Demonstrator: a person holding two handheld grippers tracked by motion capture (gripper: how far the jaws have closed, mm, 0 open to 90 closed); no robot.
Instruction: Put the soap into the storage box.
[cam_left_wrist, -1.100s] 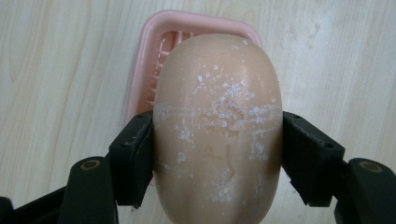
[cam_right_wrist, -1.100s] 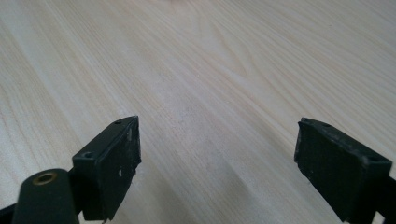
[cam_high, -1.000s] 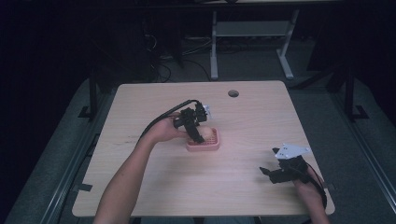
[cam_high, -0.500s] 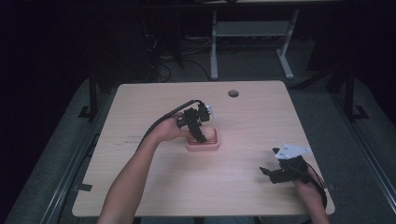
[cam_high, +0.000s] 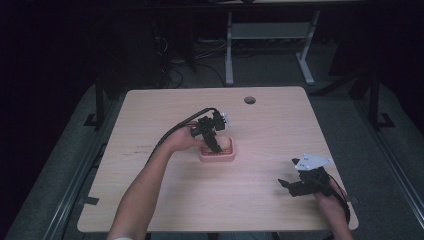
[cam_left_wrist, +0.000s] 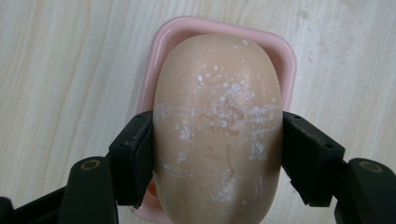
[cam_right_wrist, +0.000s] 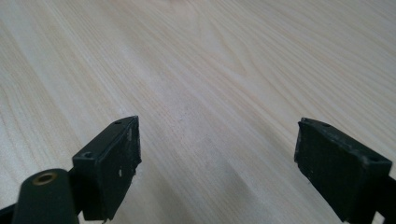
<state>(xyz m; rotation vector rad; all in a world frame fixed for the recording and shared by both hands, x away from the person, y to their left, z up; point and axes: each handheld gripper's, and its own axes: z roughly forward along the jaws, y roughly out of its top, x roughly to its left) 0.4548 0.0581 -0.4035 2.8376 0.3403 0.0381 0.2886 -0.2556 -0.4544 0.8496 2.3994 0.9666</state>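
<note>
Left gripper (cam_left_wrist: 217, 158) has its jaws clamped on the sides of a smooth tan oval soap bar (cam_left_wrist: 218, 126), dusted with white flecks, sitting in a glossy pink rounded-rectangle plastic dish (cam_left_wrist: 285, 56) mid-table. Plenty of bare pale wood-grain table (cam_high: 150, 110) all around. The forearm reaches in diagonally. Right gripper (cam_right_wrist: 217, 161) rests near the right front edge, jaws spread wide, holding nothing.

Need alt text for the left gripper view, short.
The left gripper's two black fingers clamp the sides of a tan oval soap bar flecked with white, over a pink soap dish on a light wooden table.
</note>
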